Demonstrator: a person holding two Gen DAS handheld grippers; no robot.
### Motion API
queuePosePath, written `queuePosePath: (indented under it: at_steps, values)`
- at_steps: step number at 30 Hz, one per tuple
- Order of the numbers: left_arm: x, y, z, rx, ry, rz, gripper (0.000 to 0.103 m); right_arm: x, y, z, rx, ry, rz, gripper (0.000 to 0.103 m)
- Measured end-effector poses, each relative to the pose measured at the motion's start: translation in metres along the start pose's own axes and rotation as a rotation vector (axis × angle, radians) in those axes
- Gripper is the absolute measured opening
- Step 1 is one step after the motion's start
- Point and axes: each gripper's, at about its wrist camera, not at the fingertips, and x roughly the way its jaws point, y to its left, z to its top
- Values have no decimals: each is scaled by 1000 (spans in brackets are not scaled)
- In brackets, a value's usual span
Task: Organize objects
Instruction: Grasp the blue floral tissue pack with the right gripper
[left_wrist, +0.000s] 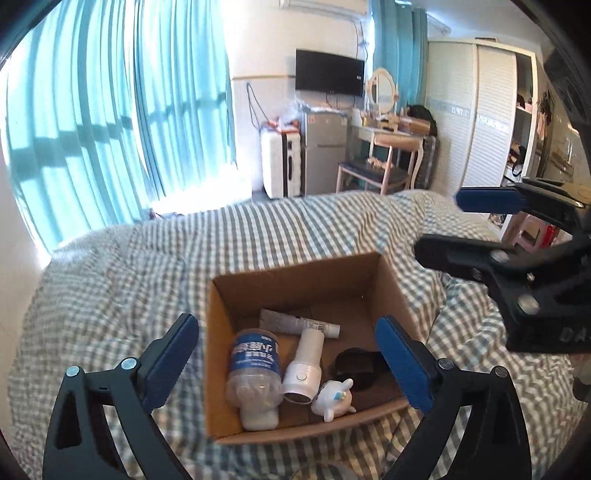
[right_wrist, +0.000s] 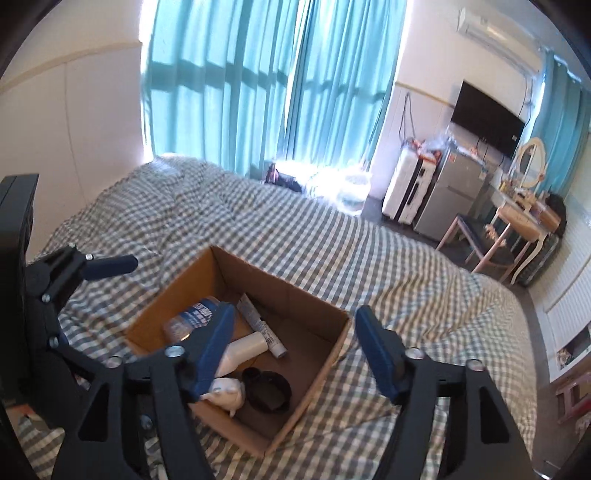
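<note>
An open cardboard box (left_wrist: 295, 273) sits on the checked bed cover; it also shows in the right wrist view (right_wrist: 317, 306). Inside lie a blue-labelled bottle (left_wrist: 253, 373), a white cylindrical device (left_wrist: 306, 363), a white tube (left_wrist: 295, 322), a black round object (left_wrist: 356, 367) and a small white toy figure (left_wrist: 334, 400). My left gripper (left_wrist: 288, 365) is open and empty, above the box's near side. My right gripper (right_wrist: 295, 352) is open and empty, above the box's right part; it shows at the right of the left wrist view (left_wrist: 458, 225).
The checked bed cover (left_wrist: 129, 280) spreads all round the box. Teal curtains (left_wrist: 110, 110) hang behind the bed. A suitcase (left_wrist: 280, 162), small fridge (left_wrist: 323, 151), dressing table with chair (left_wrist: 384, 155) and wardrobe (left_wrist: 480, 110) stand beyond the bed's far edge.
</note>
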Motion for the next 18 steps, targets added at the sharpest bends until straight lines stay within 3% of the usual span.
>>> queuePosePath:
  at_steps: [4, 6, 12, 18]
  values:
    - [-33, 0, 2, 2, -22, 32, 103, -41, 8, 2, -3, -44, -8, 86]
    - [-49, 4, 1, 0, -31, 86, 103, -60, 11, 1, -5, -68, -8, 91]
    - [-88, 15, -16, -16, -39, 147, 103, -103, 21, -17, -31, -116, -1, 93]
    - [-109, 26, -48, -37, -16, 188, 103, -116, 34, -57, -39, -89, -12, 97]
